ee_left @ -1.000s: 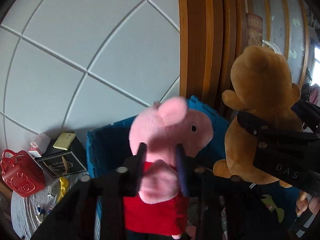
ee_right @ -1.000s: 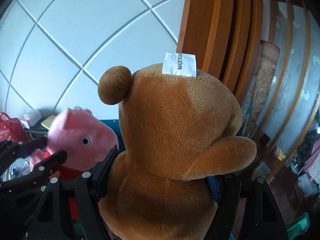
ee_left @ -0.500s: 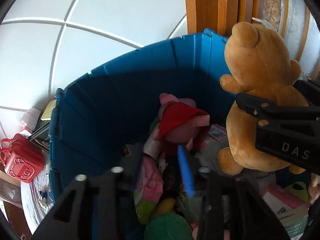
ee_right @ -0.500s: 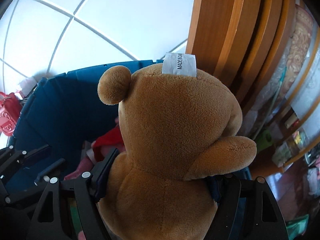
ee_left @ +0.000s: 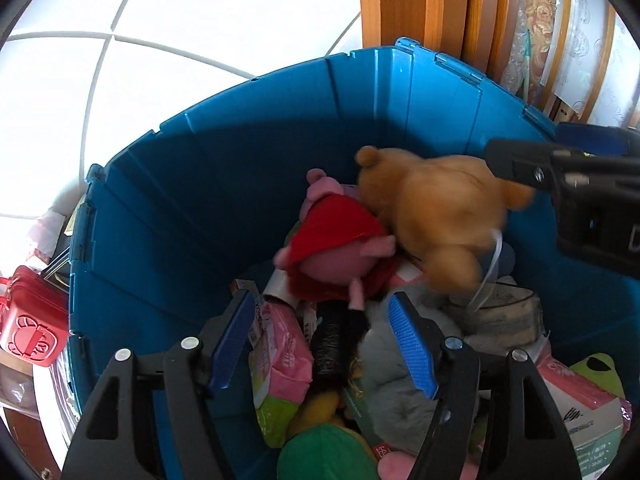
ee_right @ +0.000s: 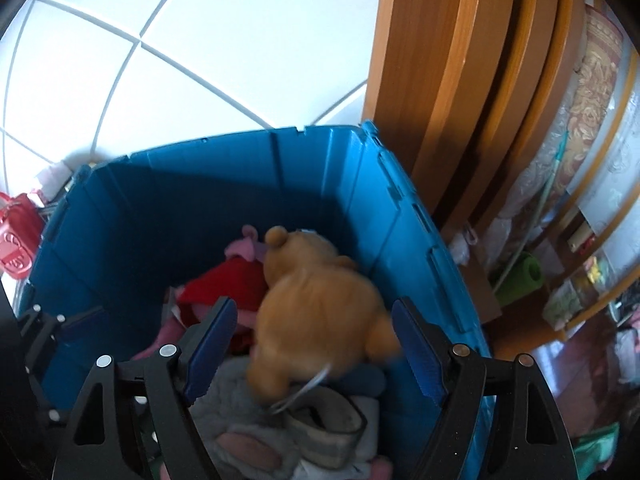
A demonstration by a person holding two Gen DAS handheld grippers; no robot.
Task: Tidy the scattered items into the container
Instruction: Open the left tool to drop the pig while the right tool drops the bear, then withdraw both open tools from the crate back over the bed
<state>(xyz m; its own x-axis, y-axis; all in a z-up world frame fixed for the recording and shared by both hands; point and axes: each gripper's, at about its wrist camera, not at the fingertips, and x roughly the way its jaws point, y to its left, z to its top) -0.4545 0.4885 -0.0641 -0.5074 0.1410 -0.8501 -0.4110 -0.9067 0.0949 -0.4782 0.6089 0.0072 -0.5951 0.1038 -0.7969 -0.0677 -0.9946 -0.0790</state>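
The blue bin (ee_left: 168,216) is open beneath both grippers. A pink pig plush in a red dress (ee_left: 340,240) lies on the pile inside, free of my left gripper (ee_left: 324,340), whose jaws are opening with nothing pressed between the blue pads. The brown bear (ee_right: 316,304) is blurred and tumbling onto the pile beside the pig (ee_right: 236,276). It is just beyond my right gripper (ee_right: 312,352), whose pads stand wide apart and clear of it. In the left wrist view the bear (ee_left: 440,208) sits below the right gripper (ee_left: 560,176).
The bin also holds a pink packet (ee_left: 280,352), a grey plush (ee_left: 392,380), a green toy (ee_left: 320,456) and a carton (ee_left: 592,420). A red case (ee_left: 28,320) stands left of the bin. A wooden door frame (ee_right: 440,80) rises behind it.
Both grippers came down over the bin. The left let go of the pig, which dropped inside, then opened wider. The right let go of the bear, which now falls onto the pile.
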